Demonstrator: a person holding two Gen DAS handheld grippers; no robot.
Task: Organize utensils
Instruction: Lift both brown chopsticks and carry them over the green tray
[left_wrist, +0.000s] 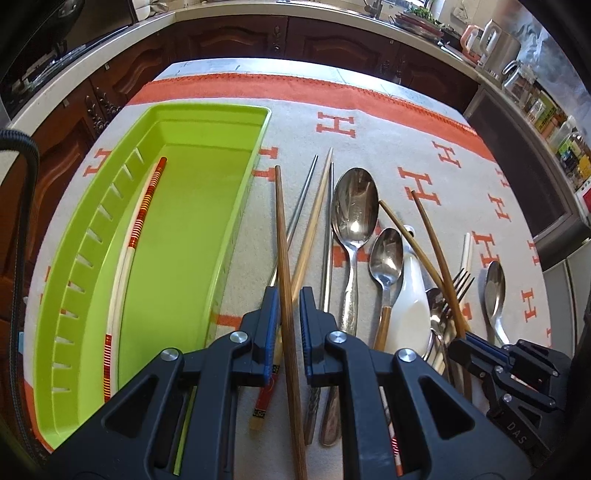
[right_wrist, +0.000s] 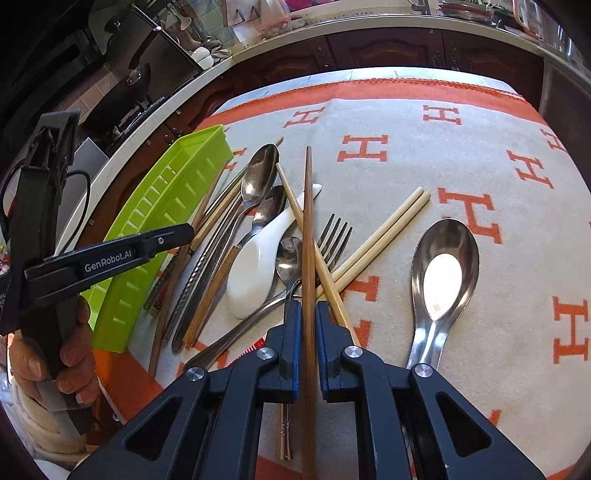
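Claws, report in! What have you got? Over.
Left claw around a brown chopstick. Right claw gripping another. Green tray beside the pile.

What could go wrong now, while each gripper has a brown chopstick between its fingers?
The left gripper looks loose around its dark chopstick, which may slip out. The chopstick in the right gripper crosses a pale chopstick above the fork; lifting may drag those.

"GenRobot.AI" on the left gripper (right_wrist: 177, 236) — orange "H" letters on the cloth (right_wrist: 406, 122).
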